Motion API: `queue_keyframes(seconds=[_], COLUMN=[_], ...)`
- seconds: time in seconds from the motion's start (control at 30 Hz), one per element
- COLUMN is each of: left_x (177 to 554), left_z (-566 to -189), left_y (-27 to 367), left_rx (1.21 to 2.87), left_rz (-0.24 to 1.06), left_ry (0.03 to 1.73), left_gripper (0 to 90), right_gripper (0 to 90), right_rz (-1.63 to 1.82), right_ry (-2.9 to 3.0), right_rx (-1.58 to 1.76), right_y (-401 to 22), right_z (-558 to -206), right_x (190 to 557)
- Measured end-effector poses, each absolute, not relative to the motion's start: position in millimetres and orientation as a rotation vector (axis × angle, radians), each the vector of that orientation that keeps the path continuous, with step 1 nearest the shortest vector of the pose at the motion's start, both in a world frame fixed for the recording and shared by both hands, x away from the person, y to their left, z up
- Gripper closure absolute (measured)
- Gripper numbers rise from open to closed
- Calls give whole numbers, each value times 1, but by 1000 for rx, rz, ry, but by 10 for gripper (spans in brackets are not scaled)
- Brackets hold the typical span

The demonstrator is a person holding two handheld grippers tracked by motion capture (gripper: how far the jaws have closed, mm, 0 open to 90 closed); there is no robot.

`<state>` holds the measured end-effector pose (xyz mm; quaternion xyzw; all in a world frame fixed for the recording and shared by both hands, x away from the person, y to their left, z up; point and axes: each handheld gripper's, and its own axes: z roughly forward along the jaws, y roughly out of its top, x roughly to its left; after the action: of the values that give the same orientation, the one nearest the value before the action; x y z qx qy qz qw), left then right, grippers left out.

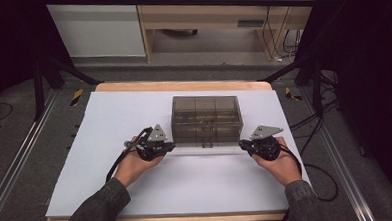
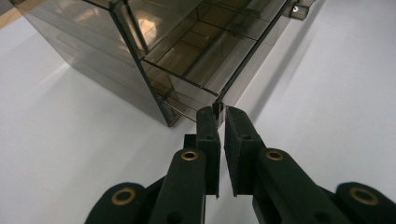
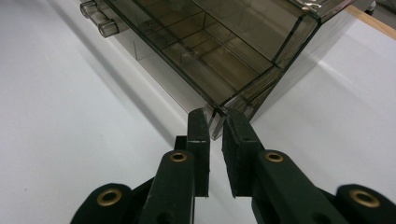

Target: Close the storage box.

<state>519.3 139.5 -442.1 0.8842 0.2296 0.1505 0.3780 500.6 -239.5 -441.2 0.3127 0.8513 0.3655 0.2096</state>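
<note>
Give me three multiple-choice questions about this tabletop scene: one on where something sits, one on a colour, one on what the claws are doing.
1. Where does the smoky clear plastic box sit?
A. On the white sheet
B. On the floor
C. On a shelf

2. What colour is the box?
A. Bright red
B. Smoky grey-brown, see-through
C. Solid white

3. What state is the left claw in?
A. Wide open, away from the box
B. Holding a cup
C. Shut on the lid's corner

Answers: 1 A, the high view shows the box on the sheet. 2 B, its inner dividers show through the walls. 3 C, its pads pinch the thin lid edge, as the right claw does.
</note>
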Motion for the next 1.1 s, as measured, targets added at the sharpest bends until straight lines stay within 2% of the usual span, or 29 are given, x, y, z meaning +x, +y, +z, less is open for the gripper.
queue_keyframes(seconds=[1.1], left_x=[482], left_z=[-445], left_y=[143], left_rx=[2243], left_rz=[365], left_ry=[555], left_gripper=[851], right_gripper=[818], right_rz=[1013], right_ry=[2361], right_rx=[848], right_y=[-240], right_z=[-443], right_x=[461])
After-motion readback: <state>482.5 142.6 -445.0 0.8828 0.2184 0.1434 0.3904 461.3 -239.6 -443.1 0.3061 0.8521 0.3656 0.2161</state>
